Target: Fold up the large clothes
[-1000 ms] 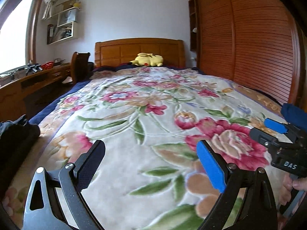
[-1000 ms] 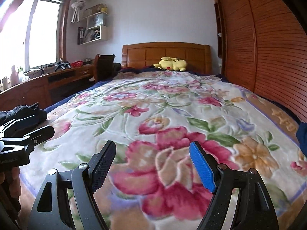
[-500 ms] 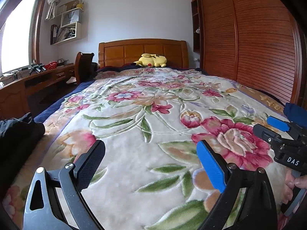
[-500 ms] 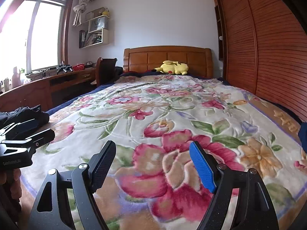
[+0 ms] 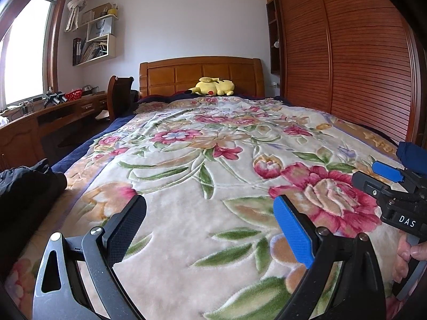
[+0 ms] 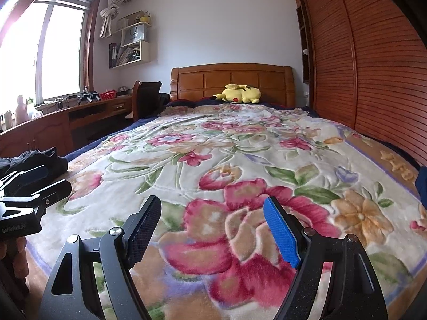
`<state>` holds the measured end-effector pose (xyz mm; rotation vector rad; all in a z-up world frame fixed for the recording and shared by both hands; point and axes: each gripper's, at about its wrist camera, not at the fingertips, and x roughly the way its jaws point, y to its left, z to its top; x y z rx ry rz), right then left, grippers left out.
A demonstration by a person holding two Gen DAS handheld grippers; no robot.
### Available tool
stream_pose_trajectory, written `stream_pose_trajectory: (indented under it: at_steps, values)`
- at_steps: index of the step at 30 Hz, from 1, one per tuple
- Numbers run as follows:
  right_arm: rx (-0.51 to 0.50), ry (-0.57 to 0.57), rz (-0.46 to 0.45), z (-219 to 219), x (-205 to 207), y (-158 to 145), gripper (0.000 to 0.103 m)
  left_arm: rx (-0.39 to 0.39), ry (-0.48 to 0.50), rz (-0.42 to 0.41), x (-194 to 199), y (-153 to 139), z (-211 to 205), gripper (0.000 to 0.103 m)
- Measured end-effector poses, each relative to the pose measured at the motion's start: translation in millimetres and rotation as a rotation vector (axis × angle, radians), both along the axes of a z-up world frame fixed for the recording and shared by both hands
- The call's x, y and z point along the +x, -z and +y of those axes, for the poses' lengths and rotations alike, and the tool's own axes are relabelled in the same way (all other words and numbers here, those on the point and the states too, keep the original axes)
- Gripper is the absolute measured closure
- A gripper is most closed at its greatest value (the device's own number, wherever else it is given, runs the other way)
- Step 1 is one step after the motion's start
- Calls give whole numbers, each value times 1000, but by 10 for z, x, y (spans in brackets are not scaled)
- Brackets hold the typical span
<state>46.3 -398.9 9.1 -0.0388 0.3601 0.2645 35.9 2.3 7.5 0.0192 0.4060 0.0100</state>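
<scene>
A dark, crumpled garment (image 5: 24, 186) lies at the left edge of the bed; it also shows in the right wrist view (image 6: 40, 160). A dark blue garment (image 5: 412, 154) lies at the right edge; a bit of it shows in the right wrist view (image 6: 421, 184). My left gripper (image 5: 210, 229) is open and empty above the floral blanket (image 5: 200, 160). My right gripper (image 6: 213, 229) is open and empty above the same blanket (image 6: 213, 160). Each gripper shows at the side of the other's view.
A yellow plush toy (image 5: 213, 88) lies by the wooden headboard (image 5: 200, 74). A slatted wooden wardrobe (image 5: 347, 66) runs along the right side. A desk (image 6: 53, 122) and chair (image 6: 145, 98) stand left of the bed under a window.
Both grippers have tilted up a little, so more of the wall and ceiling shows. Both stay open and empty over the blanket.
</scene>
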Motion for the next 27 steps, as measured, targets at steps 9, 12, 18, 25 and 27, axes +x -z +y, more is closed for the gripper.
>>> stream_pose_trajectory:
  at_steps: [9,12,18,25,27]
  values:
    - [11,1,-7,11,0,8,22,0,-2,-1,-18,-4,3,6]
    - [11,2,-7,13,-1,9,22,-1,-1,-4,-20,-8,8,6]
    - [13,3,-7,19,0,10,22,-1,-2,-6,-24,-15,15,6]
    - [15,4,-9,19,2,12,22,0,-4,-8,-34,-26,31,6]
    - [16,3,-9,15,2,12,22,0,-4,-9,-32,-23,26,6]
